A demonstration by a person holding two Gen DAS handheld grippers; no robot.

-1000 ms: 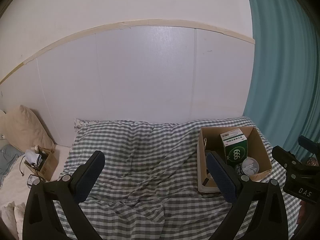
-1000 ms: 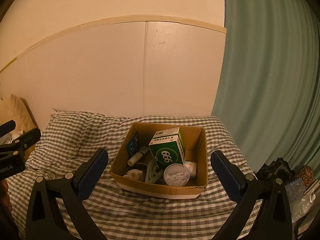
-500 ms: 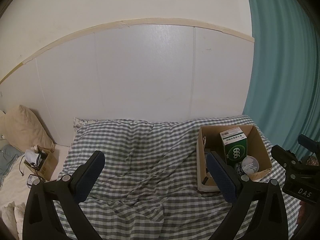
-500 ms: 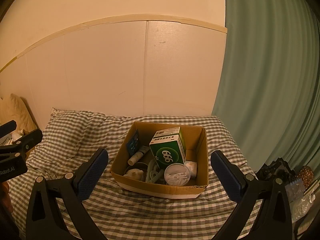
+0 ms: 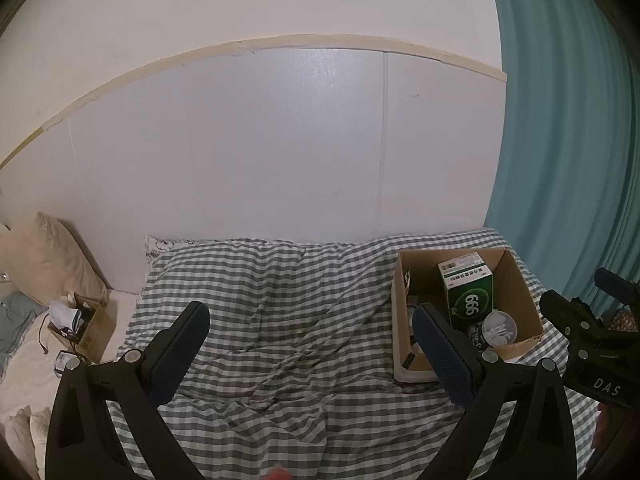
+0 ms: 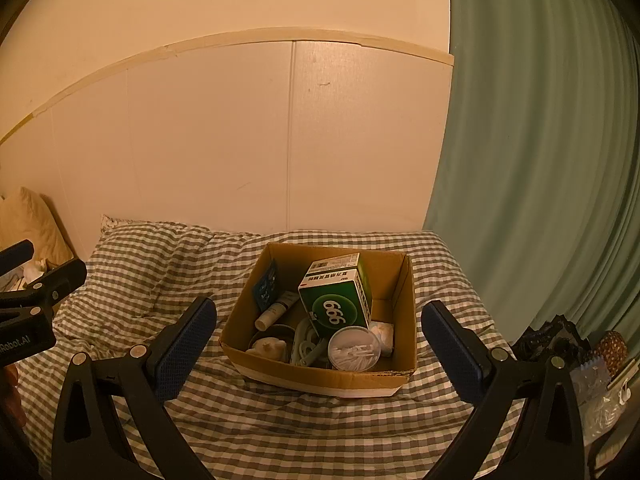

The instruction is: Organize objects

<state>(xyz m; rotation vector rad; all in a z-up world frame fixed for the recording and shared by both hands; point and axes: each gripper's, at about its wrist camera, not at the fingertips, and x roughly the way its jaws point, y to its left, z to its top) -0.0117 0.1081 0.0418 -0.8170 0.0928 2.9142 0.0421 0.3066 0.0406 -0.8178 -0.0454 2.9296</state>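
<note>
While poised over the checked bedspread (image 5: 280, 320), left gripper (image 5: 312, 344) spread wide, nothing between its blue-padded fingers (image 5: 180, 352). Right gripper (image 6: 320, 344) likewise spread wide and empty, framing the cardboard box (image 6: 400, 300) dead ahead at 12 o'clock. From the left wrist view, same cardboard box (image 5: 520, 292) off at 2 o'clock, partly behind the right-hand finger.

Resting flat on the bedspread (image 6: 160, 264), open-topped, near the curtain (image 6: 540, 160) side of the bed. Inside, seen from the right wrist:
- green carton (image 6: 336, 300) marked 999, tilted, at the centre, also plain in the left wrist view (image 5: 468, 292)
- round clear tub (image 6: 354, 349) of white sticks, at 6 o'clock of the carton, touching it
- white tube (image 6: 276, 311), lying slantwise at 9 o'clock of the carton
- dark blue packet (image 6: 266, 285), upright against the box's wall at 10 o'clock
- white plastic rings (image 6: 306, 344), at 7 o'clock of the carton
- small pale lump (image 6: 269, 347) in the near corner, too small to identify
- white wrapped item (image 6: 383, 334) at 4 o'clock of the carton

Beyond the bedspread at 9 o'clock in the left wrist view: beige pillow (image 5: 44, 256) against the white wall panel (image 5: 280, 140), and a second small box (image 5: 94, 320) of odds and ends, well apart from the main box. Dark bags (image 6: 552, 340) at 3 o'clock in the right wrist view, beside the bed's edge.
</note>
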